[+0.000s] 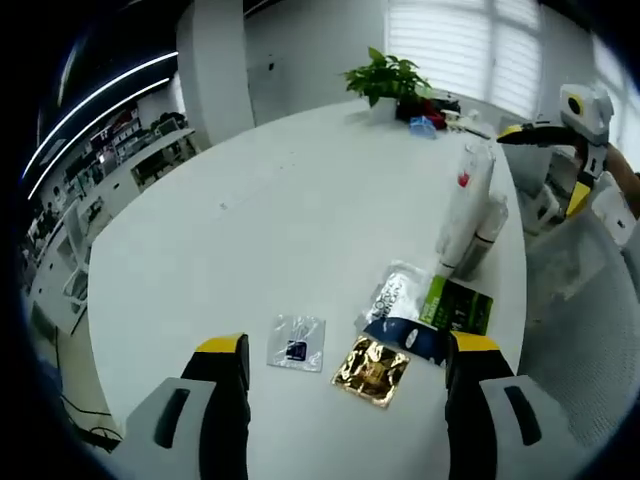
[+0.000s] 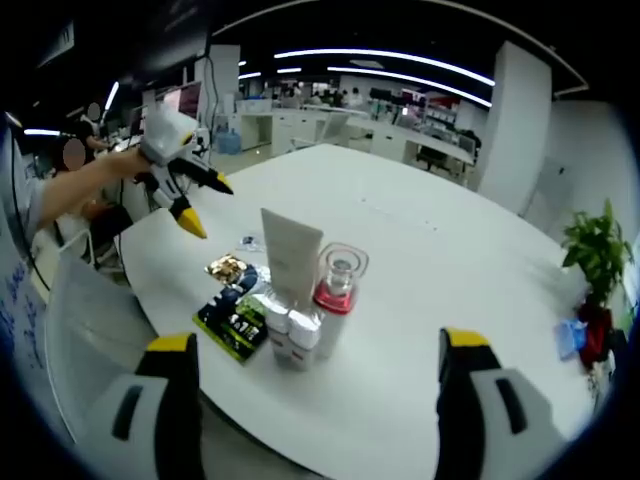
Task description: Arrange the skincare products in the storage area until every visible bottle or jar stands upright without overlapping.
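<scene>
A: Where are the bottles?
B: Tube (image 2: 291, 250) and bottle (image 2: 337, 288) stand upright together on the desk (image 2: 420, 250), sachets (image 2: 236, 300) beside them.
A: Tools?
B: Left tool (image 1: 347, 370) and right tool (image 2: 315, 375) both gape, empty (2 wide-apart jaws each).

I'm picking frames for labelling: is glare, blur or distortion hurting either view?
Left gripper view: the window blinds are blown out, the table edge bows from fisheye, and the sachets look soft. Right gripper view: ceiling light strips glare, but the tube and bottle stay fairly sharp.
</scene>
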Demonstrator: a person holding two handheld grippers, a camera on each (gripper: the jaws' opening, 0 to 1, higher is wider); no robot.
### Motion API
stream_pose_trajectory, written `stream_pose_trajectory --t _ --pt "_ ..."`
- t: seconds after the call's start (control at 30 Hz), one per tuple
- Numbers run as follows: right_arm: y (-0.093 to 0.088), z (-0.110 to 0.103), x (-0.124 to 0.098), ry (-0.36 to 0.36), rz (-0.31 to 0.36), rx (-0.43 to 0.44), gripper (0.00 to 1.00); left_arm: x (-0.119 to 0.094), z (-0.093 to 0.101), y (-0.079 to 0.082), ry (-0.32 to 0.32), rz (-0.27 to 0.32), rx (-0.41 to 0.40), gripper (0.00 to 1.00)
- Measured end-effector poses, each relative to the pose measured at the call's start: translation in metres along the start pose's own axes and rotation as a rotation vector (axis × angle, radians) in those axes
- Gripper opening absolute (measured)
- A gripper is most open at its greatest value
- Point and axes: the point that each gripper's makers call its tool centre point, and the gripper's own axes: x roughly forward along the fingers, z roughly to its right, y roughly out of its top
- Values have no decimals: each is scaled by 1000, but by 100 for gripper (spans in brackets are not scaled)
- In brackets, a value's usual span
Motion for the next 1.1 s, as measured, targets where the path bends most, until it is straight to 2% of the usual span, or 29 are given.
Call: stream_pose_trajectory --t 0.07,0.2,0.67,0.83,1.1 --pt "0 0 0 0 -2 1 100 8 -7 -5 3 -35 14 74" --pt "-1 0 1 -2 -6 6 100 21 -18 -9 13 -62 23 70" --pt "-4 -2 3 -10 -14 27 100 56 -26 -28 -1 -160 29 58" --pt "-6 -3 2 -13 -19 33 100 67 -35 -41 -4 -207 25 55" --pt "-9 -2 1 -19 -25 42 100 76 -38 -43 -7 -224 16 51"
